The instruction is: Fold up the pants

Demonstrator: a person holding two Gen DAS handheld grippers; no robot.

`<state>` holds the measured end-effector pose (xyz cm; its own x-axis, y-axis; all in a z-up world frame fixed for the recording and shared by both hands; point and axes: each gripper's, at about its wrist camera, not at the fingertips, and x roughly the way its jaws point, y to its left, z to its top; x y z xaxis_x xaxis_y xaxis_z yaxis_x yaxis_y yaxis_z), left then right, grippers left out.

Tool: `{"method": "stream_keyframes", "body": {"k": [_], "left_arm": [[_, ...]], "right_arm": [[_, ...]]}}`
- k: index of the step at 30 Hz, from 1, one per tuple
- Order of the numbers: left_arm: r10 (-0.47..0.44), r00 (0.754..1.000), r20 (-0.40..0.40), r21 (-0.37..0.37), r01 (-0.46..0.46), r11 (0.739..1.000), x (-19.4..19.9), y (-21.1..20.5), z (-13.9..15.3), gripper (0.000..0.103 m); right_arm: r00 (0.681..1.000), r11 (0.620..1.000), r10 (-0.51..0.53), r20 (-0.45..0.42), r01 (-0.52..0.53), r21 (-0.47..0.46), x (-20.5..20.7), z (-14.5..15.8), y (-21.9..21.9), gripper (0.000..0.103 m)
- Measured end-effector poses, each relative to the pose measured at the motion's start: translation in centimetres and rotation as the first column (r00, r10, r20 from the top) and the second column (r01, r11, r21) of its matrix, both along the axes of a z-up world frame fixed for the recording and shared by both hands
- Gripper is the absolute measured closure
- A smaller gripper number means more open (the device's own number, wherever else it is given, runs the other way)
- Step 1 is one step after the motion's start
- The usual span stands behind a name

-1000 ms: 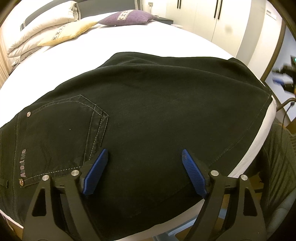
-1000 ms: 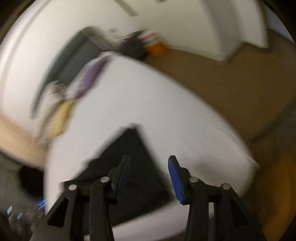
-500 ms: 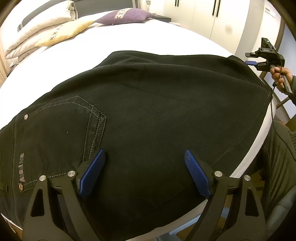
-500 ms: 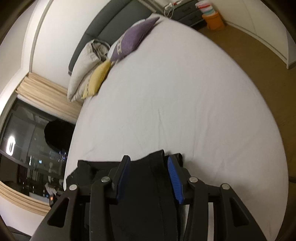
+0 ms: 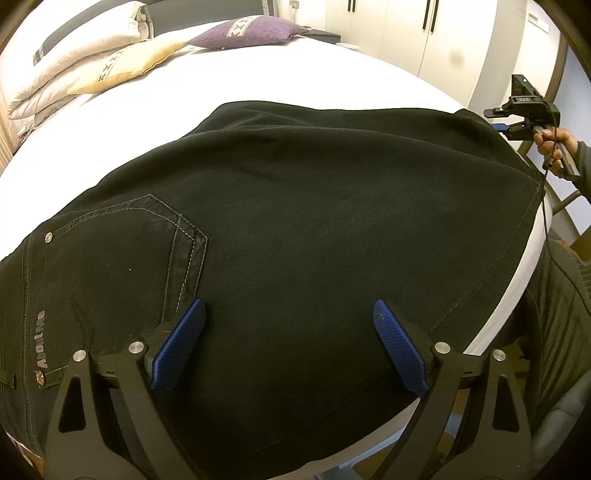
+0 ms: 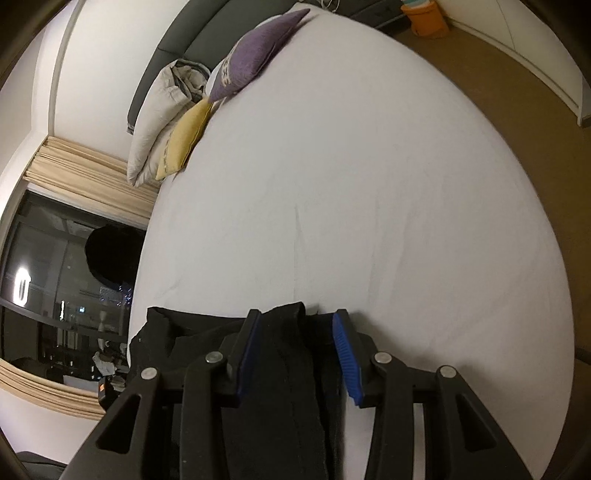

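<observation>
Black pants lie flat on the white bed, back pocket and waistband at the left, leg hems at the right edge. My left gripper is open wide, low over the seat near the bed's front edge. My right gripper is open, its blue pads on either side of the leg-hem end of the pants, just above the cloth. It also shows in the left wrist view, held by a hand at the hem corner.
Purple, yellow and white pillows lie at the head of the bed. White wardrobes stand behind. A dark window with curtains is at the left. Brown floor runs along the bed's right side.
My right gripper swung in from a blurred sweep and settled over the leg hems. My left gripper stayed open over the seat, shifting only slightly.
</observation>
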<state>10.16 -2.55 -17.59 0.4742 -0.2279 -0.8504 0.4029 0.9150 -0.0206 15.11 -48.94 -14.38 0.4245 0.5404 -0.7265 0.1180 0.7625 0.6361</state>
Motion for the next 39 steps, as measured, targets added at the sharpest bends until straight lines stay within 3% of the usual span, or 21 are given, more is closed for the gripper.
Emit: {"method": "stream_keyframes", "body": {"k": [9, 11, 17, 20, 23, 24, 26, 29, 33, 37, 39], "left_arm": [[-0.004, 1.000, -0.001, 0.004, 0.004, 1.000, 0.2, -0.3, -0.1, 0.008], [-0.005, 1.000, -0.001, 0.005, 0.005, 1.000, 0.2, -0.3, -0.1, 0.008], [-0.003, 1.000, 0.001, 0.004, 0.003, 1.000, 0.4, -0.4, -0.1, 0.008], [0.000, 1.000, 0.004, 0.002, 0.000, 1.000, 0.5, -0.5, -0.2, 0.007], [0.007, 1.000, 0.010, -0.002, -0.007, 1.000, 0.6, -0.4, -0.3, 0.006], [0.010, 1.000, 0.013, -0.003, -0.010, 1.000, 0.6, -0.5, -0.3, 0.005], [0.023, 0.999, 0.022, -0.013, -0.023, 1.000, 0.5, -0.5, -0.3, 0.005], [0.034, 0.999, 0.034, -0.016, -0.033, 0.999, 0.4, -0.6, -0.5, 0.002], [0.042, 0.998, 0.042, -0.027, -0.041, 0.999, 0.2, -0.6, -0.6, 0.001], [0.041, 0.998, 0.044, -0.033, -0.040, 0.999, -0.1, -0.5, -0.7, 0.001], [0.043, 0.998, 0.052, -0.034, -0.041, 0.999, -0.3, -0.4, -0.7, 0.000]], "right_arm": [[0.987, 0.986, 0.163, 0.008, -0.163, 0.020, 0.8, 0.0, 3.0, 0.065], [0.984, 0.984, 0.180, -0.008, -0.180, 0.007, 1.1, -0.4, 3.7, 0.078], [0.983, 0.982, 0.185, 0.017, -0.184, -0.043, 0.9, -0.3, 4.8, 0.095], [0.988, 0.990, 0.123, 0.089, -0.116, -0.078, -0.1, 1.0, 5.2, 0.097], [0.979, 0.996, -0.057, 0.194, 0.070, -0.061, -2.1, 2.8, 4.0, 0.099], [0.958, 0.983, -0.173, 0.231, 0.182, -0.018, -3.5, 3.2, 2.8, 0.099], [0.923, 0.956, -0.292, 0.251, 0.285, 0.063, -5.4, 3.0, 1.6, 0.099], [0.904, 0.932, -0.363, 0.225, 0.355, 0.074, -6.8, 1.2, 1.4, 0.100], [0.878, 0.886, -0.463, 0.123, 0.457, 0.074, -6.7, -3.3, 0.4, 0.101], [0.871, 0.884, -0.463, 0.164, 0.468, 0.014, -5.6, -1.6, 1.8, 0.101], [0.877, 0.884, -0.463, 0.132, 0.468, -0.009, -4.6, -2.5, 1.4, 0.102]]}}
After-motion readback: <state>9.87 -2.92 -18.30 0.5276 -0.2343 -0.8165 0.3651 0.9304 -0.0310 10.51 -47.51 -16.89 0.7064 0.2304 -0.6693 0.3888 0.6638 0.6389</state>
